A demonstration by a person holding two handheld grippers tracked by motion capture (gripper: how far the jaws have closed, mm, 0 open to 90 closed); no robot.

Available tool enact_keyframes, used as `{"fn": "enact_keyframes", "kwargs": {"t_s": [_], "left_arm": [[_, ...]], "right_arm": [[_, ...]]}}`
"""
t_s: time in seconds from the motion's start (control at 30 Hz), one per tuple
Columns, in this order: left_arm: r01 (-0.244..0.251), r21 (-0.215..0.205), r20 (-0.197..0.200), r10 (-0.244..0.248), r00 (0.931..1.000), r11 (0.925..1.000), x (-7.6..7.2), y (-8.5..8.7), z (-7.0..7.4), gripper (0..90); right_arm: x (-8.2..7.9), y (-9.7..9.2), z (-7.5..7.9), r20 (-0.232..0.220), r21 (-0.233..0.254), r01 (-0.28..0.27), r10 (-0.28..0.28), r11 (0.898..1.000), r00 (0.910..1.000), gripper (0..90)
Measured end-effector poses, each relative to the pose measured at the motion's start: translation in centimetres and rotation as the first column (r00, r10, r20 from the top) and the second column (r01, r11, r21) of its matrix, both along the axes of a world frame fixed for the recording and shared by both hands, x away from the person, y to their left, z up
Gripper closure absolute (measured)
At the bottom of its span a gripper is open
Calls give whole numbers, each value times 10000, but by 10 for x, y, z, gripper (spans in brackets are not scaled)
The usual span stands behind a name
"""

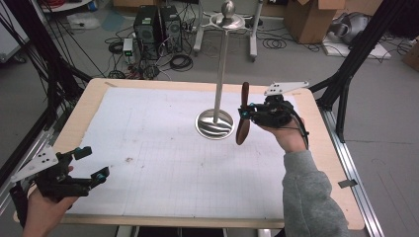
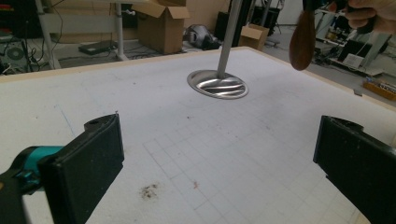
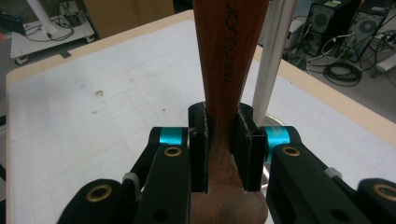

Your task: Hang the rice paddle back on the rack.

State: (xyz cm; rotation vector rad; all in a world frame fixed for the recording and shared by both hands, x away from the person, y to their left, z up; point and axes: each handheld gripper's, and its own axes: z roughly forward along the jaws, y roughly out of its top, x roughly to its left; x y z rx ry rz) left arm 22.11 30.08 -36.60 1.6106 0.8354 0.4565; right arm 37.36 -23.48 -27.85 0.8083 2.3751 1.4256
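Note:
A dark brown wooden utensil [image 1: 243,116] stands nearly upright in the air just right of a metal stand [image 1: 214,124]. My right gripper [image 1: 248,112] is shut on its handle, and in the right gripper view the pads [image 3: 246,154] press both sides of the wood [image 3: 229,56], with the stand's pole [image 3: 268,60] right behind. The stand has a round shiny base [image 2: 218,84], a tall thin pole and a ball on a dish at the top [image 1: 227,15]. My left gripper [image 1: 94,163] rests at the table's near left corner, open, with nothing between its jaws [image 2: 219,163]. The utensil's rounded end [image 2: 302,39] hangs at the upper right of the left gripper view.
A white grid mat [image 1: 163,148] covers the wooden table [image 1: 328,163]; a small brown stain [image 1: 129,159] marks it. Beyond the far edge are computer towers [image 1: 158,24], cables and cardboard boxes [image 1: 309,17]. Black frame legs [image 1: 356,54] stand at both sides.

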Motion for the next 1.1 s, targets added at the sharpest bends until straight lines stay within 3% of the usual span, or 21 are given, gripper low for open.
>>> {"fn": "enact_keyframes", "kwargs": {"t_s": [0.33, 0.6, 1.1], "left_arm": [[53, -6, -60, -53, 10000, 10000, 1, -1, -1, 22], [-18, 165, -19, 18, 10000, 9999, 0, 1, -1, 22], [-104, 15, -211, 104, 9997, 9999, 2, 6, -6, 22]], "right_arm": [[8, -7, 13, -40, 194, 61, -61, 9998, 10000, 776], [17, -9, 24, -415, 152, 175, -168, 9997, 9990, 775], [32, -12, 49, -158, 623, 319, -309, 9975, 9994, 776]]}}
